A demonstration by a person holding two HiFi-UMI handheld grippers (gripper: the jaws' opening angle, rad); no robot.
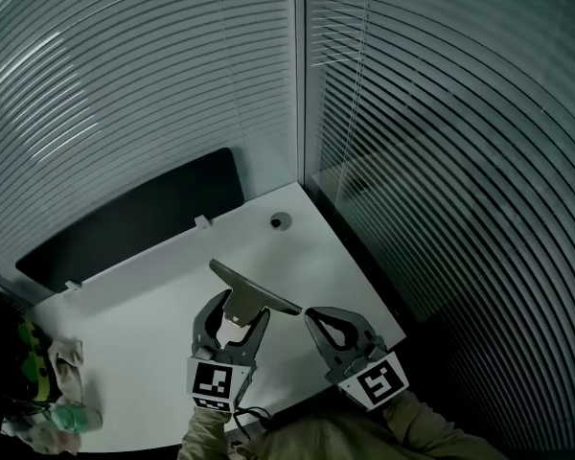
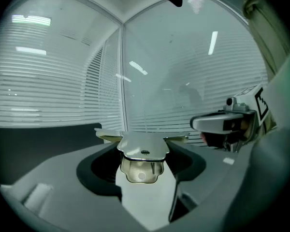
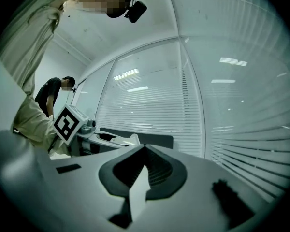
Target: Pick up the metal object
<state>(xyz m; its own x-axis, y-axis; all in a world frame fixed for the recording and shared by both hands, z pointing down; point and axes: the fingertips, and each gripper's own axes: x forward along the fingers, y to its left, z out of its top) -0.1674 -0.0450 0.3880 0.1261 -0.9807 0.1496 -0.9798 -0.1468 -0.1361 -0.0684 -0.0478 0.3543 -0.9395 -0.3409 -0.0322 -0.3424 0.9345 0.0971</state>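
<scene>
Head view is showing the left gripper (image 1: 240, 310) gripping the metal object (image 1: 257, 291) at lower centre of the frame, above the white table (image 1: 144, 300). Its jaws are standing wide and pressing on the object's flat body, while the long curved bar is lying across their tips. Left gripper view is showing the shiny plate sitting square between those jaws, and the right gripper (image 1: 314, 316), just right of the object, is hanging with its jaws pressed together on nothing.
</scene>
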